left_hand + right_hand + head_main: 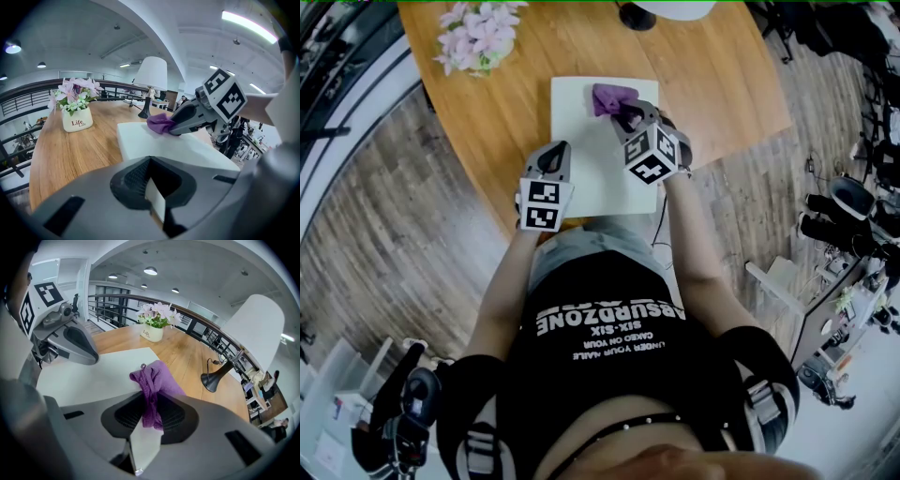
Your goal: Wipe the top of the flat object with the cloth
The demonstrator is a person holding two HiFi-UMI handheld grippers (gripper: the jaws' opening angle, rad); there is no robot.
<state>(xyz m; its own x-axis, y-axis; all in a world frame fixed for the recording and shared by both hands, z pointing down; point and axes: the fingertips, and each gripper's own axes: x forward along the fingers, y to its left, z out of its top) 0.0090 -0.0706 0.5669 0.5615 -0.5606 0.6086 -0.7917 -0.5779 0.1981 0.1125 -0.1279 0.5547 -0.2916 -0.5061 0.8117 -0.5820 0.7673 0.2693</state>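
Right tongs [150, 414] pinch the purple cloth [155, 377] against the white flat board's [592, 164] far end, placed for wiping. Left tongs [151, 188], pressed together and seemingly empty, sit at its near-left edge, probably steadying it on the desk [492, 108].

Cloth [612, 97] between the right gripper's [625, 112] jaws, on the flat object [586, 164] ahead of the left gripper [555, 152] — flowerpot [478, 37] farther to its left, lamp [637, 14] beyond the cloth.

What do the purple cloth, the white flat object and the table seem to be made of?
Purple cloth: soft woven or knitted fabric, matte; it folds and bunches.
White flat object: probably foam or painted board, matte, thick square edges; unclear.
Table: wood or wood veneer, smooth, visible grain.
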